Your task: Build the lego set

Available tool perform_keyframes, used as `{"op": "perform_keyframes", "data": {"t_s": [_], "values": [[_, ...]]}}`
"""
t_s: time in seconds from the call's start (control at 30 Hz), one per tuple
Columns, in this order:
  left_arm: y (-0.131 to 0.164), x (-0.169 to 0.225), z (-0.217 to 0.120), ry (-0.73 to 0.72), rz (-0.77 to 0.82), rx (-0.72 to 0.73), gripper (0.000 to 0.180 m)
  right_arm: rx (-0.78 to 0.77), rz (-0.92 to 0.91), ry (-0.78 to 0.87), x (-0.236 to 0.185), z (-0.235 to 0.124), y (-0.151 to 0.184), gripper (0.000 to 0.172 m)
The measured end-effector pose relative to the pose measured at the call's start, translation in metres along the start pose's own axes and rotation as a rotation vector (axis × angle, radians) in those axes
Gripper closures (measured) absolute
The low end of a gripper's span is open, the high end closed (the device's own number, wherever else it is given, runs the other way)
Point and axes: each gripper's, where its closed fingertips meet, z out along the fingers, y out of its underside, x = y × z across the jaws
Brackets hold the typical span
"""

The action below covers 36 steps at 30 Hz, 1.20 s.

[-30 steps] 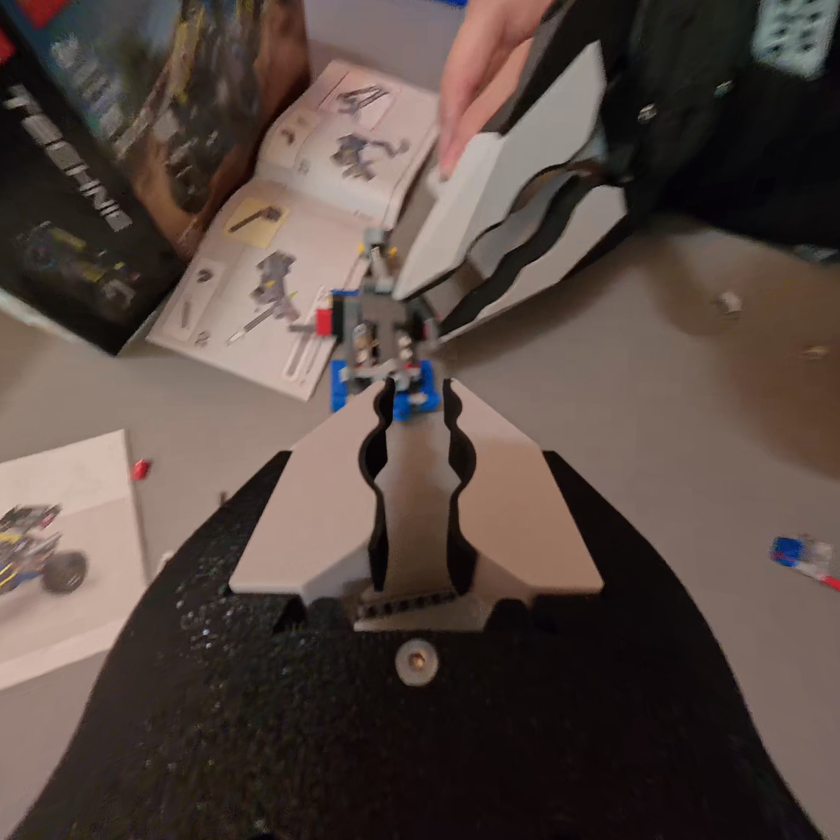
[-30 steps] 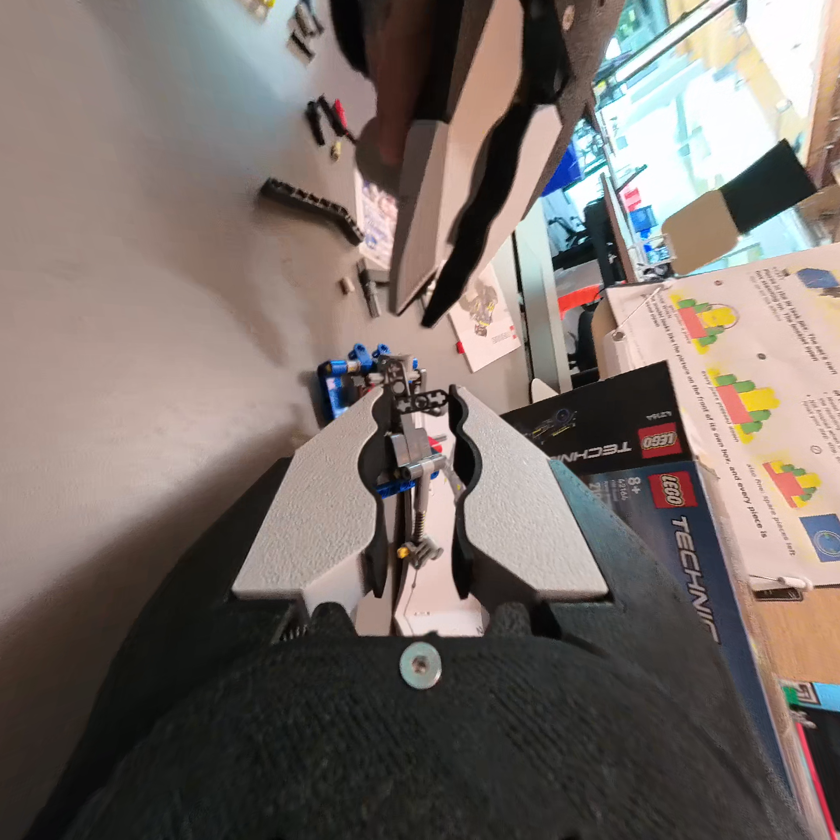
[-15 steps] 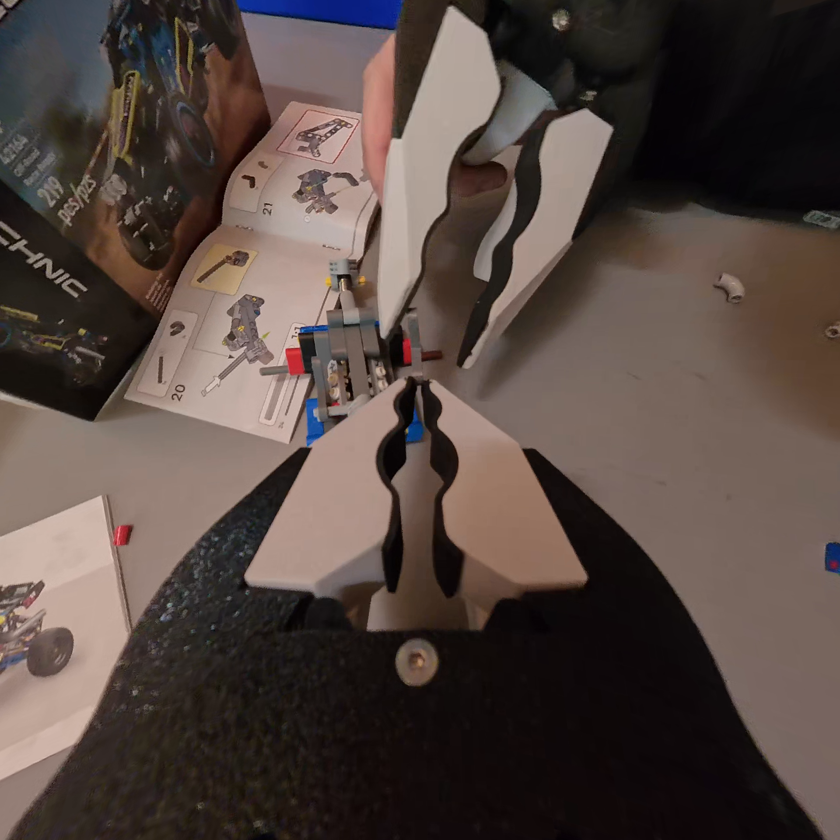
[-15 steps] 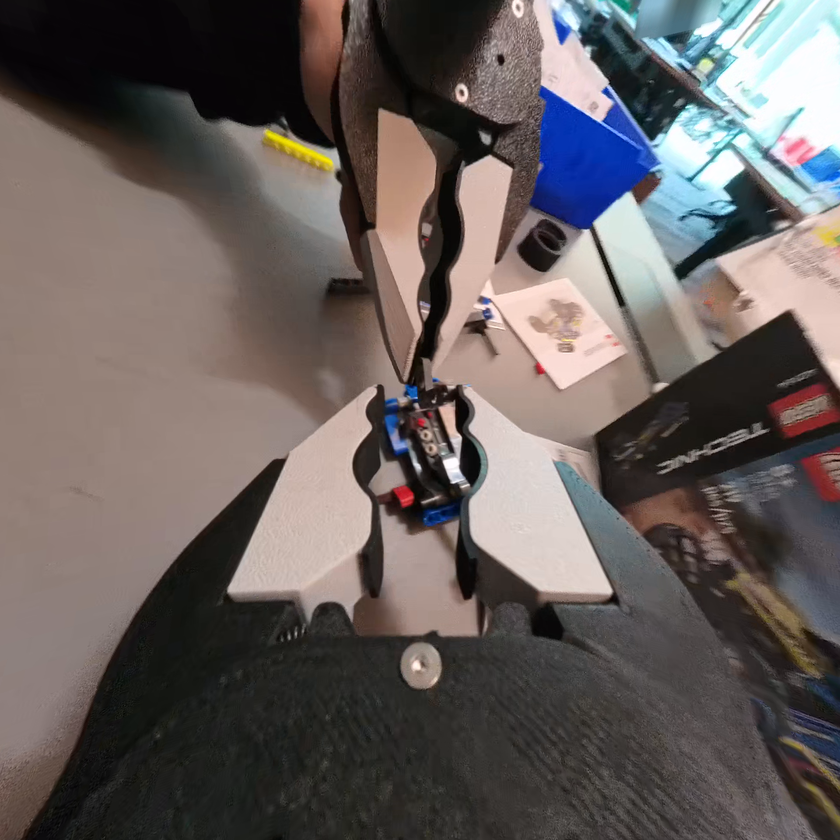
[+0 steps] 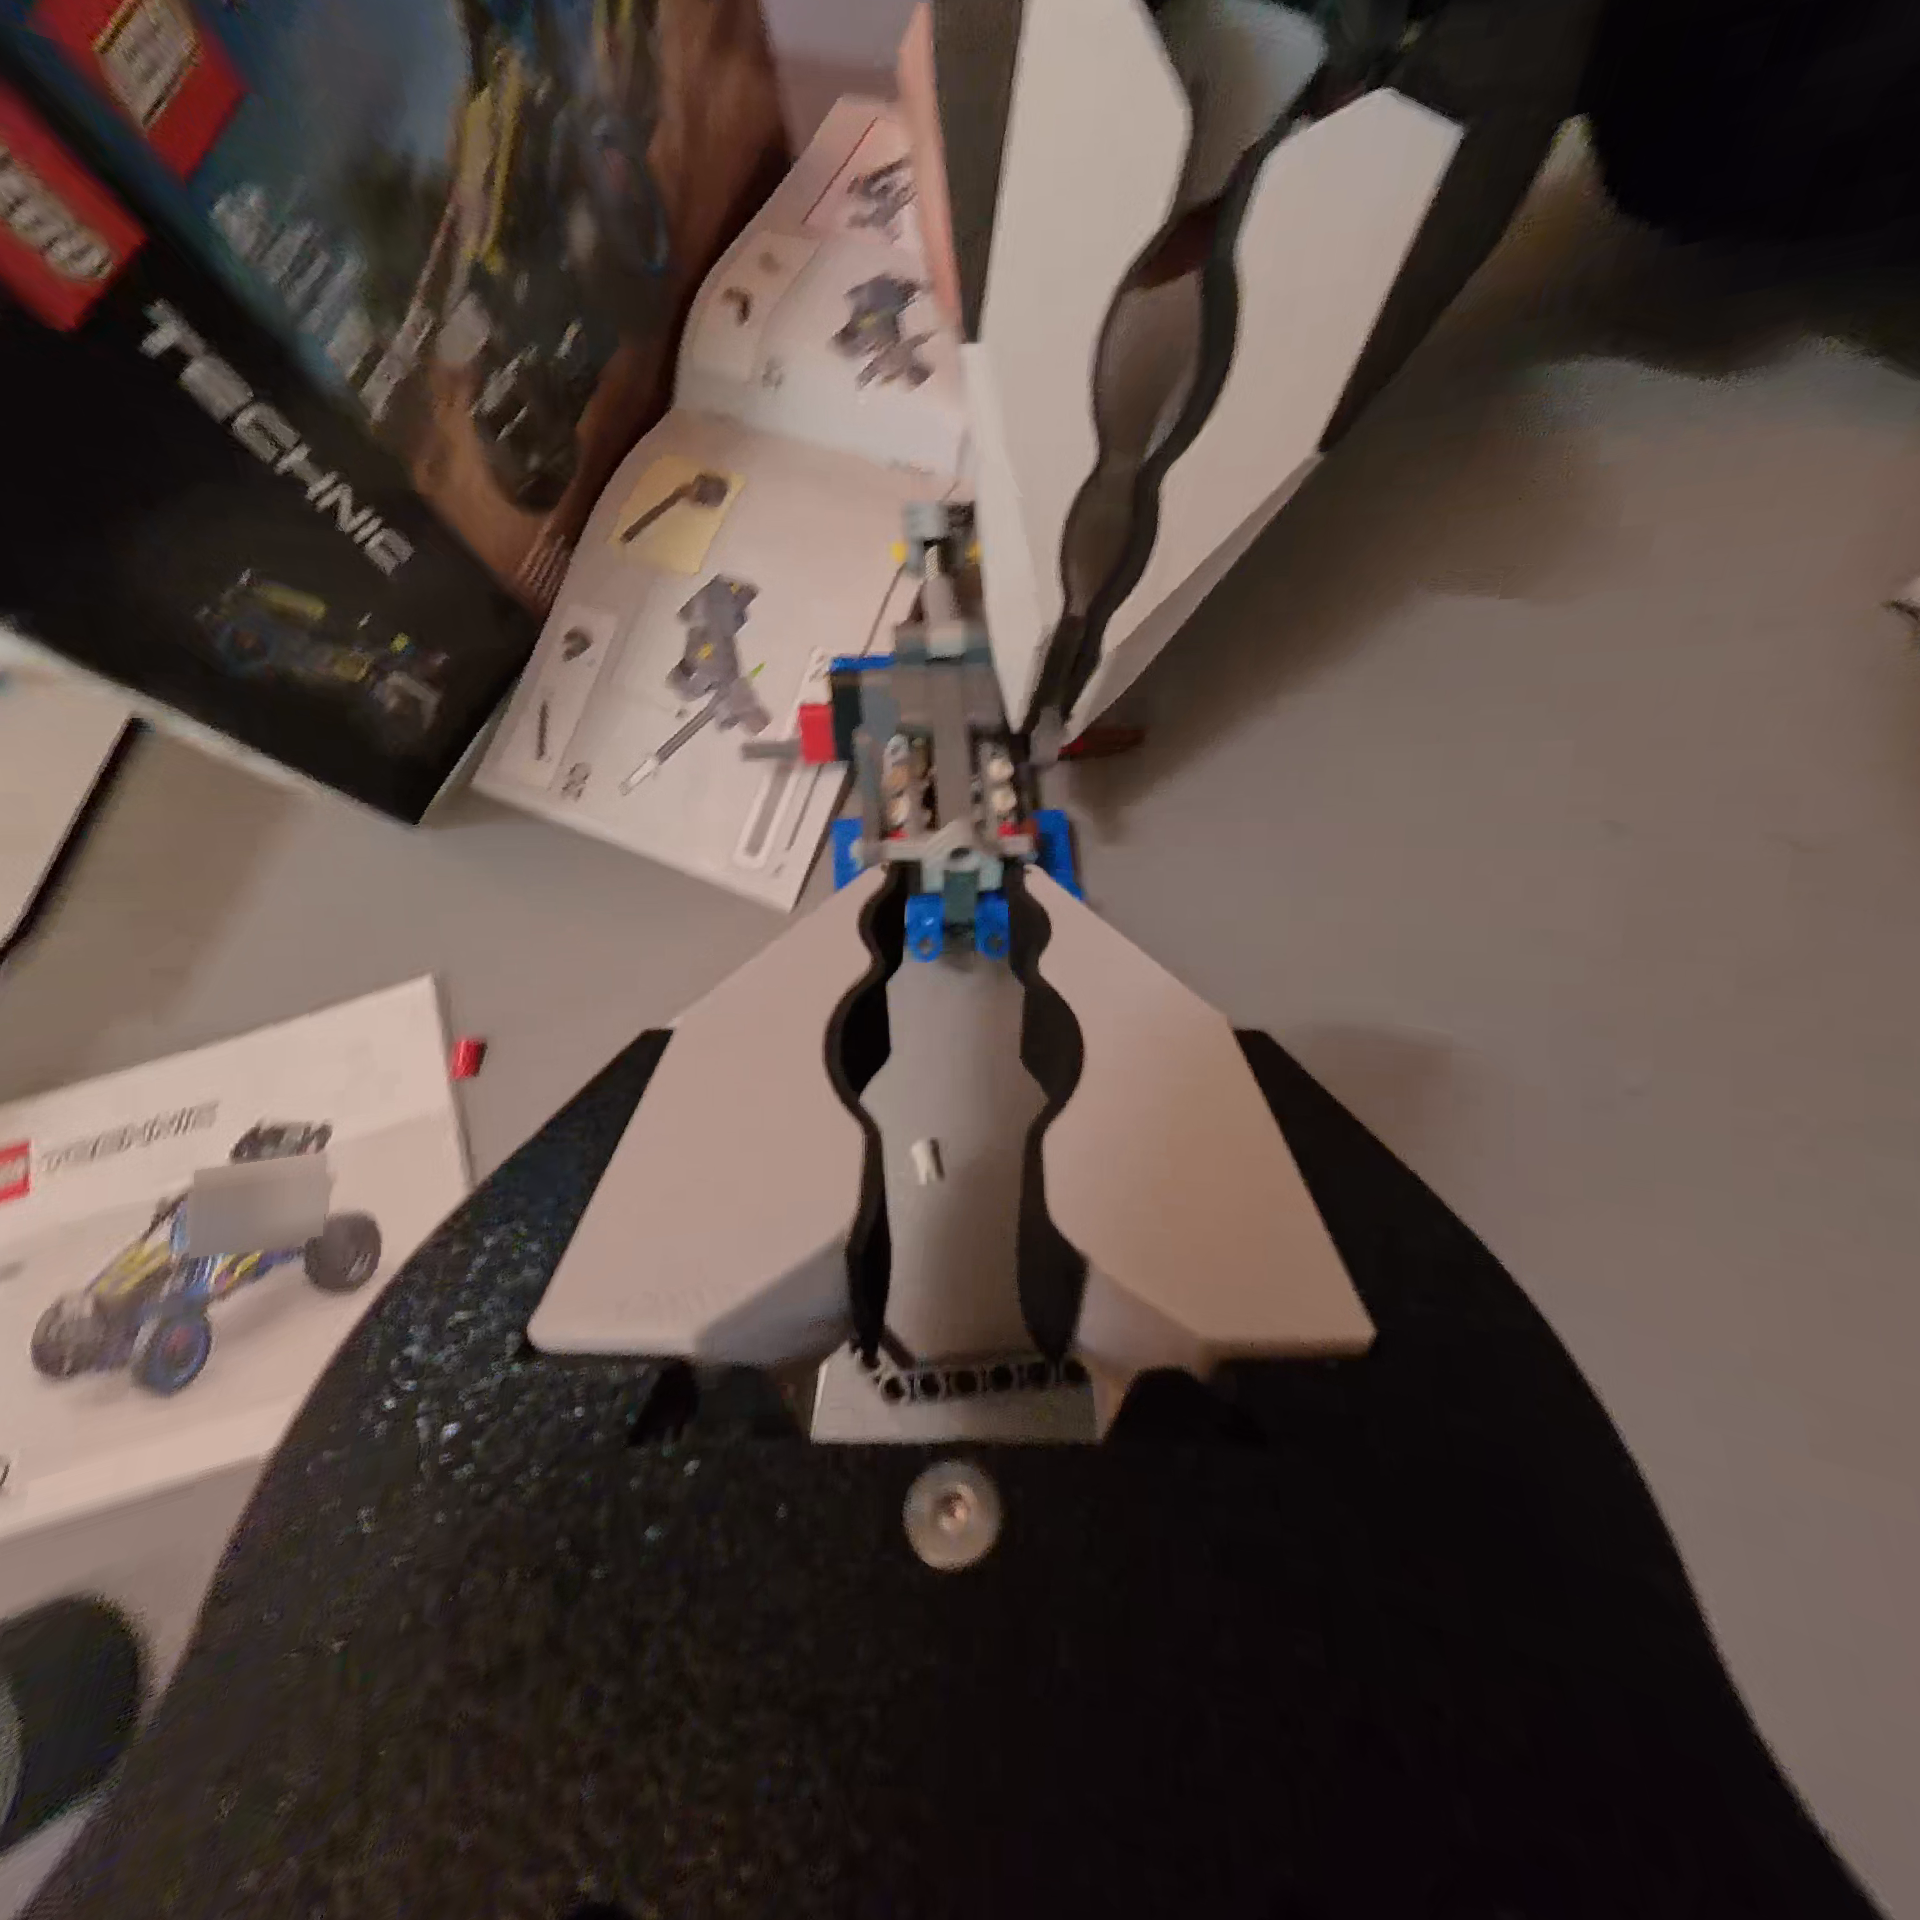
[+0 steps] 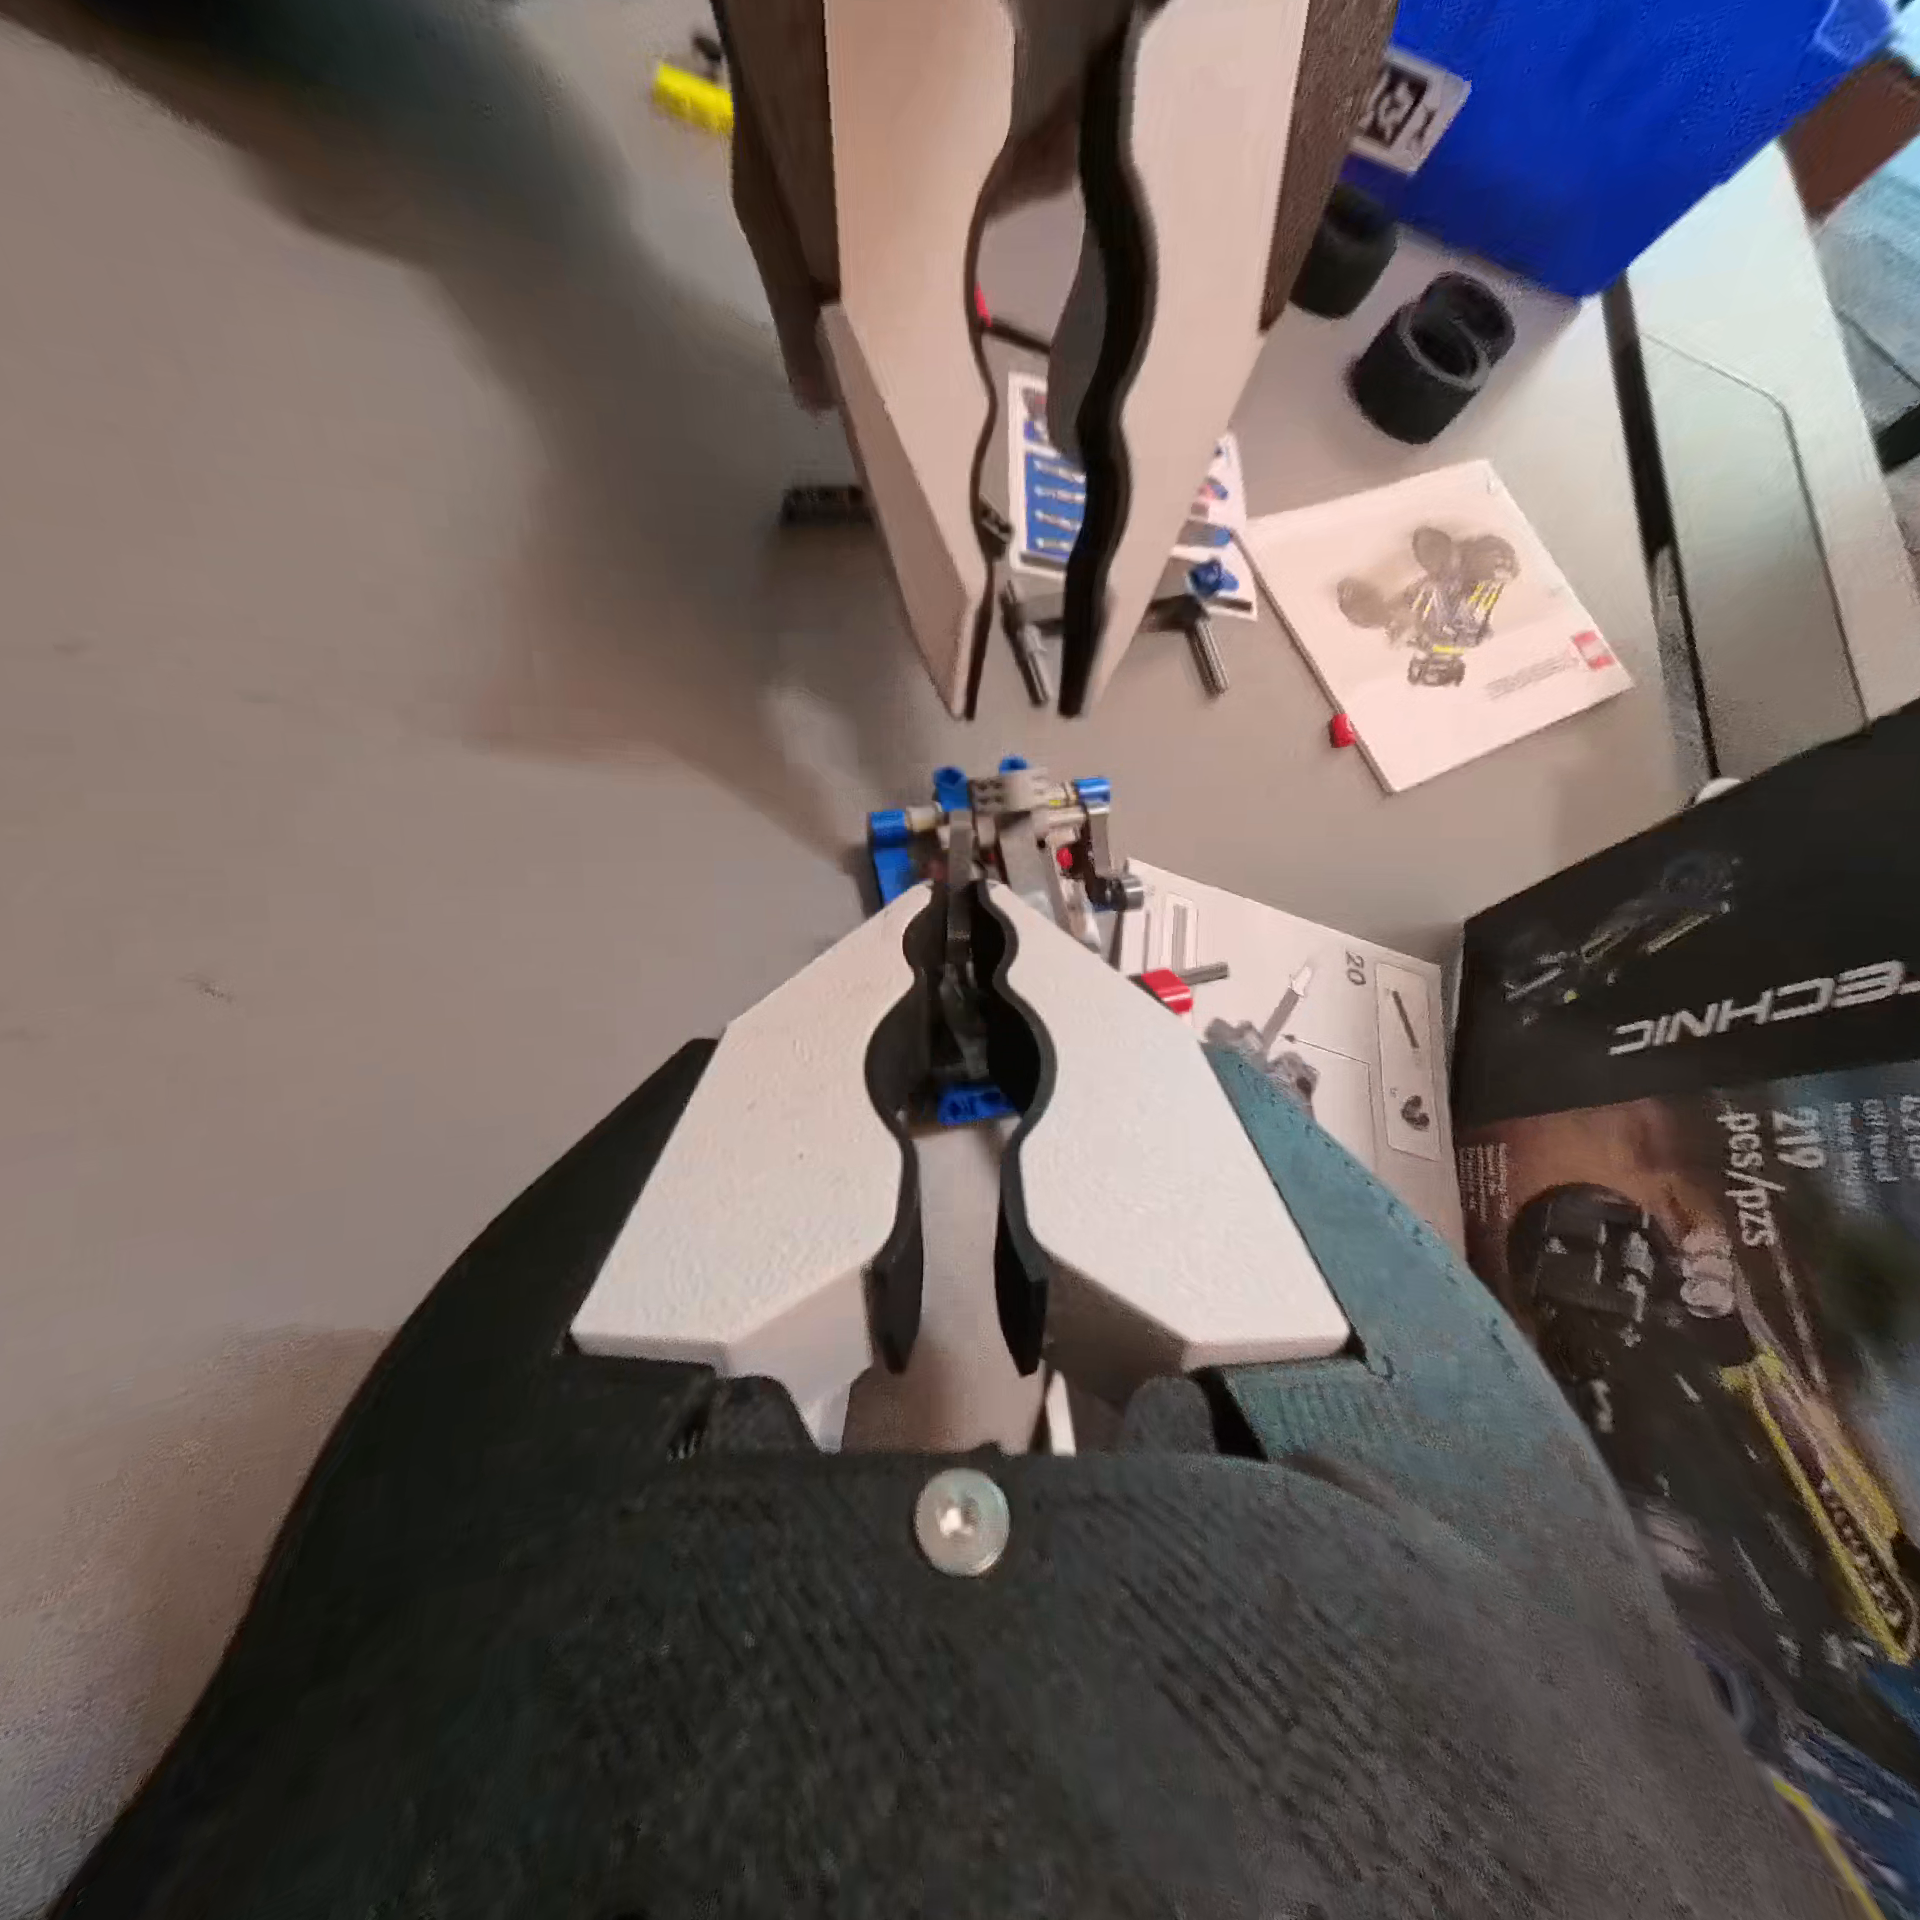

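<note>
Jaws (right) pinch toy assembly [image 6: 997, 831].

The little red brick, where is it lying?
In the left wrist view, the red brick lies on the grey table, left of the left gripper, beside the booklet.

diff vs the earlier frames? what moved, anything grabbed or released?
The right gripper, open around the brick assembly half a second ago, has closed its tips onto the model's grey beam. The left gripper, pinched shut at the assembly's near end then, has opened; in the right wrist view its tips hang clear of the model. The instruction booklet and kit box stayed put.
</note>
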Motion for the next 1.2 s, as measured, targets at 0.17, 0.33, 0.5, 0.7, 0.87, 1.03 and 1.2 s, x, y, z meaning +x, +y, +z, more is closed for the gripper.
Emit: {"op": "perform_keyframes", "data": {"t_s": [0.17, 0.33, 0.5, 0.7, 0.87, 1.03, 1.2], "values": [[0.018, 0.004, 0.016, 0.024, -0.09, -0.09, 0.152, -0.025, -0.021, -0.001, -0.002, 0.008, 0.001, 0.171], [0.018, 0.002, 0.027, 0.004, -0.091, -0.071, 0.15, -0.045, 0.001, -0.019, -0.004, 0.01, 0.004, 0.171], [0.014, 0.001, 0.03, 0.031, -0.124, -0.026, 0.135, -0.106, -0.011, -0.054, -0.007, 0.014, 0.014, 0.171], [0.011, -0.003, 0.035, 0.048, -0.144, 0.015, 0.138, -0.162, 0.027, -0.096, -0.001, 0.013, 0.015, 0.171], [0.003, -0.007, 0.036, 0.033, -0.093, 0.052, 0.141, -0.146, 0.075, -0.1, 0.005, 0.013, 0.014, 0.171], [0.003, -0.005, 0.04, 0.08, -0.064, 0.068, 0.153, -0.144, 0.098, -0.095, 0.005, 0.013, 0.016, 0.171], [0.0, 0.001, 0.039, 0.183, -0.068, 0.113, 0.147, -0.174, 0.093, -0.108, 0.002, 0.015, 0.017, 0.171]]}}
